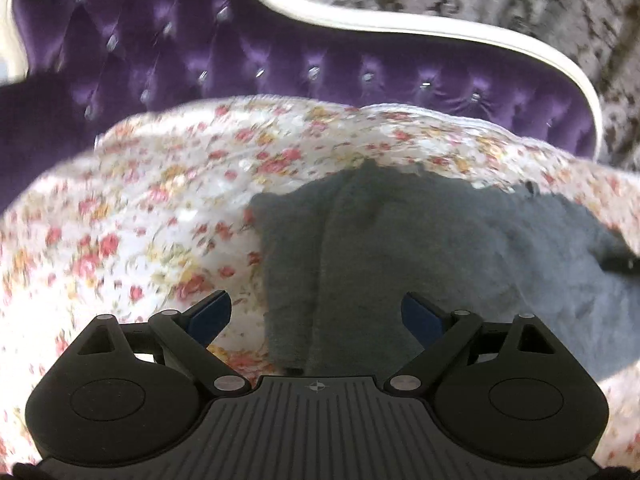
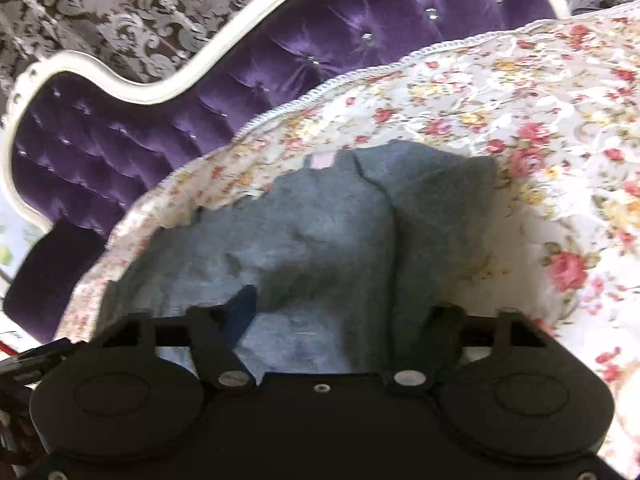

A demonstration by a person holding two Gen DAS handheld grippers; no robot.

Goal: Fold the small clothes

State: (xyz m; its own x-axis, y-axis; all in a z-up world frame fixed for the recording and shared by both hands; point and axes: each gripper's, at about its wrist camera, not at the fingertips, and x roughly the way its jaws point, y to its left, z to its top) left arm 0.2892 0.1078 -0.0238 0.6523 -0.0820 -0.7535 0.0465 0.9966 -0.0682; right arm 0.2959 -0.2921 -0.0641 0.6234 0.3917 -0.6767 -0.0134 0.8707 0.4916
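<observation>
Left gripper [image 1: 316, 314], tilted downward, hovers with jaws spread wide above grey garment [image 1: 400, 248]; right gripper [image 2: 340, 304] angles down, fabric between its jaws, grip unclear.

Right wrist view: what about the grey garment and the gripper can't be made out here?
- right gripper: one finger hidden under a fold of the grey garment, so grip unclear.
- Garment's near edge: hidden behind the gripper body.
- Pink label: too blurred to read.

- Our left gripper [image 1: 316, 312] is matte black, with blue finger pads [image 1: 210, 314], silver pivot pins and a ribbed base plate bearing a compass-like mark.
- Our right gripper [image 2: 340, 312] looks alike.
</observation>
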